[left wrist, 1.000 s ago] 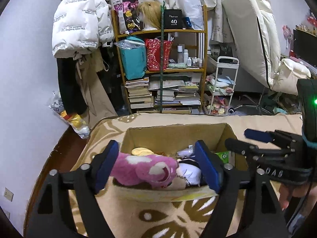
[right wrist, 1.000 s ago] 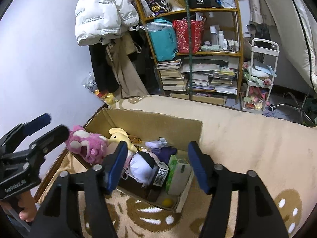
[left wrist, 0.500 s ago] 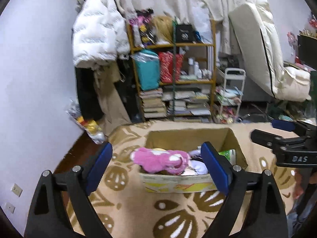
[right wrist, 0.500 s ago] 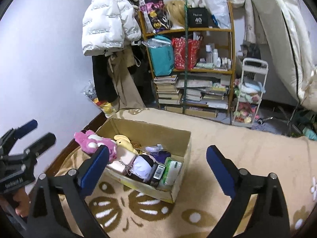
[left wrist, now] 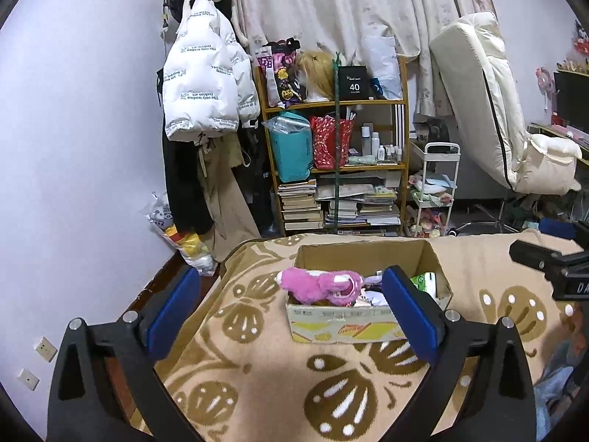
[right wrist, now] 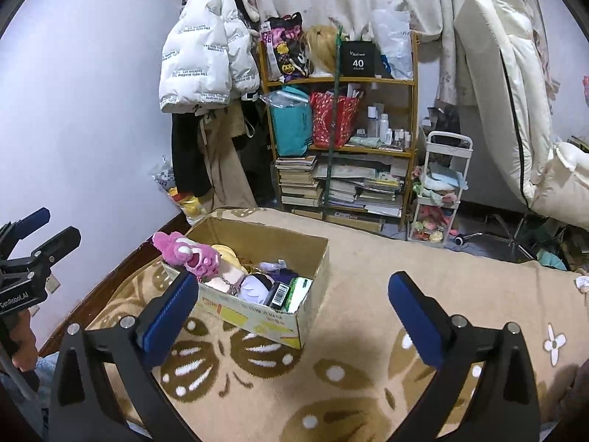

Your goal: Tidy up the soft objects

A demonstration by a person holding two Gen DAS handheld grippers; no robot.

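A cardboard box (left wrist: 331, 326) (right wrist: 283, 322) stands on a tan patterned blanket (left wrist: 257, 379) (right wrist: 368, 331). A pink plush toy (left wrist: 316, 285) (right wrist: 186, 252) lies on top at its left end, over a yellow plush (right wrist: 226, 254), a white and purple soft toy (right wrist: 256, 287) and small packets. My left gripper (left wrist: 291, 311) is open and empty, well back from the box. My right gripper (right wrist: 291, 307) is open and empty, back and to the right of the box. Each gripper shows at the other view's edge.
A wooden shelf (left wrist: 338, 169) with bags, books and bottles stands behind the bed. A white puffer jacket (left wrist: 206, 88) hangs on the left wall. A white trolley (left wrist: 438, 188) and a leaning mattress (left wrist: 489, 103) stand at the right. The bed's left edge drops to dark floor (left wrist: 162, 283).
Both grippers have pulled up and back from the box and opened wider. The pink plush that was between my left gripper's fingers now lies in the box.
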